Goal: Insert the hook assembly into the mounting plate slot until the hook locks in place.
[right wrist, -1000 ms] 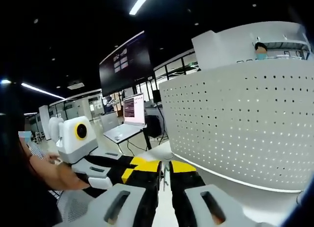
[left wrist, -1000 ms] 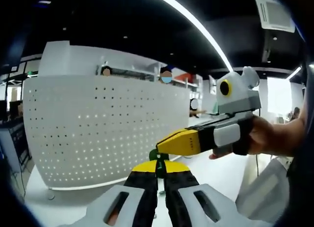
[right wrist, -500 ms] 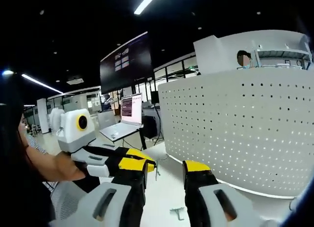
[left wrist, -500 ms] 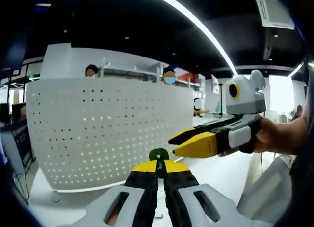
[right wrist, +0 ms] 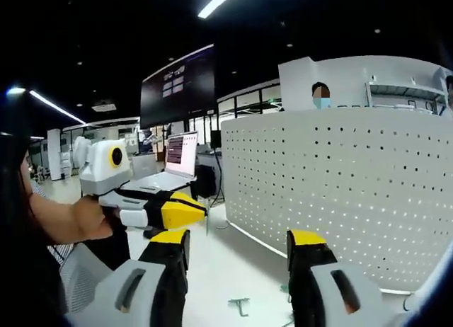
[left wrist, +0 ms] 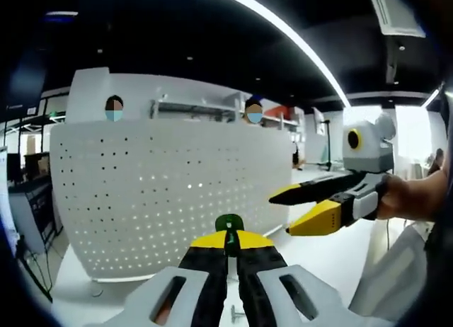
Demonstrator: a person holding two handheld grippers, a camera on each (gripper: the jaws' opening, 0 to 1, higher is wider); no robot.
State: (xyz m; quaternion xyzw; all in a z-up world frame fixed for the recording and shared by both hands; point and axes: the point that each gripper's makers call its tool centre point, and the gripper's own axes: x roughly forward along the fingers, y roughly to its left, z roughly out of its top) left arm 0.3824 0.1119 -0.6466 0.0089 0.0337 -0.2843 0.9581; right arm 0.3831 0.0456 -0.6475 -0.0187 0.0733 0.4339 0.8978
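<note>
Left gripper pinches the green-topped hook between closed jaws; right gripper is spread wide, empty, beside the perforated plate

No legible text in either view.
The laptop screen and the large dark wall display seem to carry rows of writing, too small to read.
</note>
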